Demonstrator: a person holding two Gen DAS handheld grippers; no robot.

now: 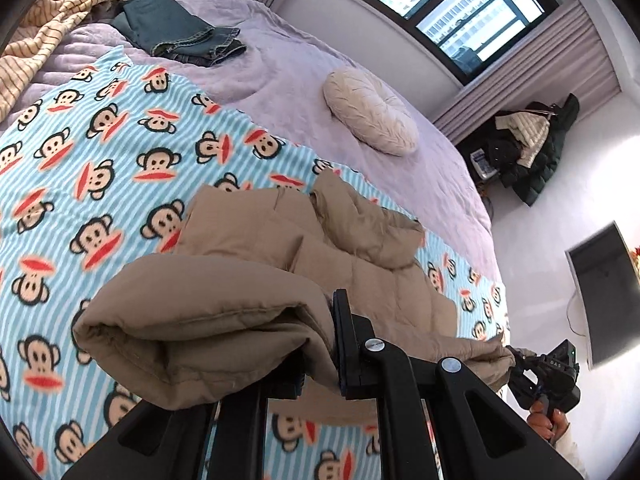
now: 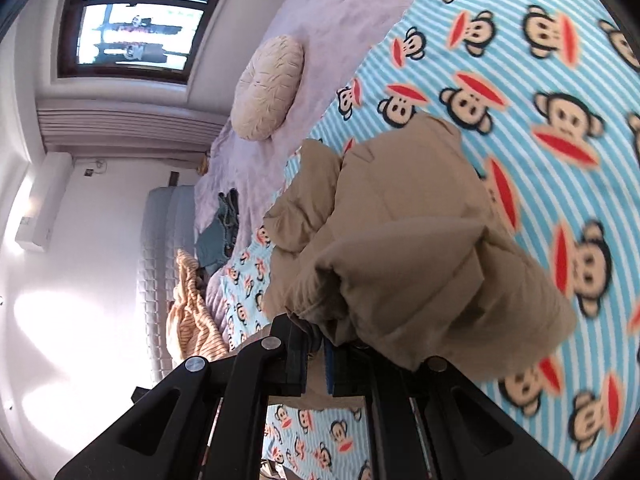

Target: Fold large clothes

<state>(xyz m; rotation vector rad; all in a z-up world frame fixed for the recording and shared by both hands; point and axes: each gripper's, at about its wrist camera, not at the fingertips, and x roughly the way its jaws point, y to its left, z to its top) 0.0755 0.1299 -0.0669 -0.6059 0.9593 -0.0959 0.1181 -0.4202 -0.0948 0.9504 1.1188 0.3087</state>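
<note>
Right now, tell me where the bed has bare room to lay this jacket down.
Free: the monkey blanket left of the tan jacket, and the lilac cover between the folded jeans and the round cushion. Crowded: the far corner, with the jeans and the striped cloth. Both tongs, left and right, grip the jacket.

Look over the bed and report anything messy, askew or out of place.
The striped cream blanket lies crumpled in a heap at the bed's far corner, beside roughly folded jeans. A round cushion sits loose on the lilac cover. Off the bed, dark coats are piled against the wall.
</note>
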